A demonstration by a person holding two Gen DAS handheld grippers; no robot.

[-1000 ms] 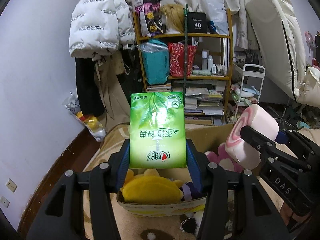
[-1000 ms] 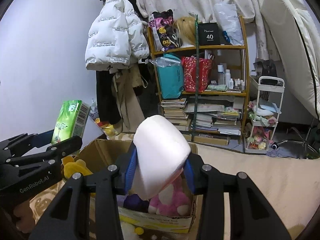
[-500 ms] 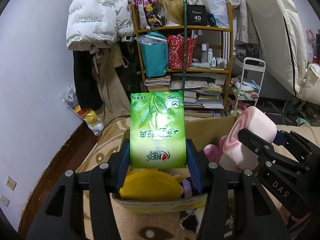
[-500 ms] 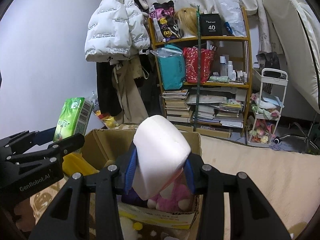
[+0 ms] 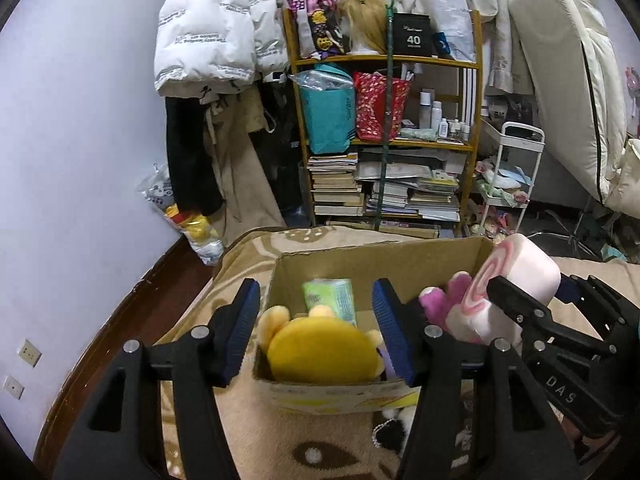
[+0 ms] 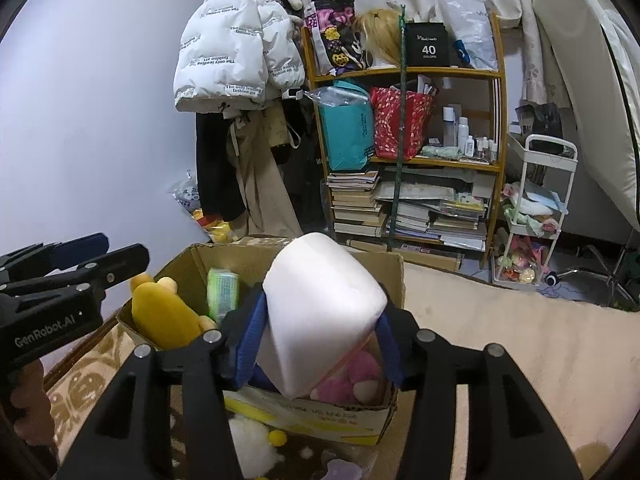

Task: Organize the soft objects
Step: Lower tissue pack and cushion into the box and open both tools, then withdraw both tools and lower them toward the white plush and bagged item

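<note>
A cardboard box (image 5: 384, 258) stands on a beige blanket. In it lie a yellow plush toy (image 5: 322, 350), a pink plush toy (image 5: 444, 300) and a green tissue pack (image 5: 331, 299) against the back wall. My left gripper (image 5: 316, 312) is open and empty above the box's near left side. My right gripper (image 6: 320, 336) is shut on a pink-and-white swirl-roll cushion (image 6: 320, 312), held over the box's right side. The cushion (image 5: 516, 284) also shows in the left wrist view. The tissue pack (image 6: 223, 290) and yellow toy (image 6: 164, 314) show in the right wrist view.
A wooden bookshelf (image 5: 384, 128) with bags and books stands behind the box. A white puffer jacket (image 5: 208, 40) hangs on the left wall. A white trolley (image 5: 508, 184) and a mattress (image 5: 576, 80) are at right. Small plush items (image 6: 252, 444) lie before the box.
My left gripper opened and let go of the green tissue pack, which now lies inside the box. Both grippers have moved closer over the box. The right still holds the cushion.
</note>
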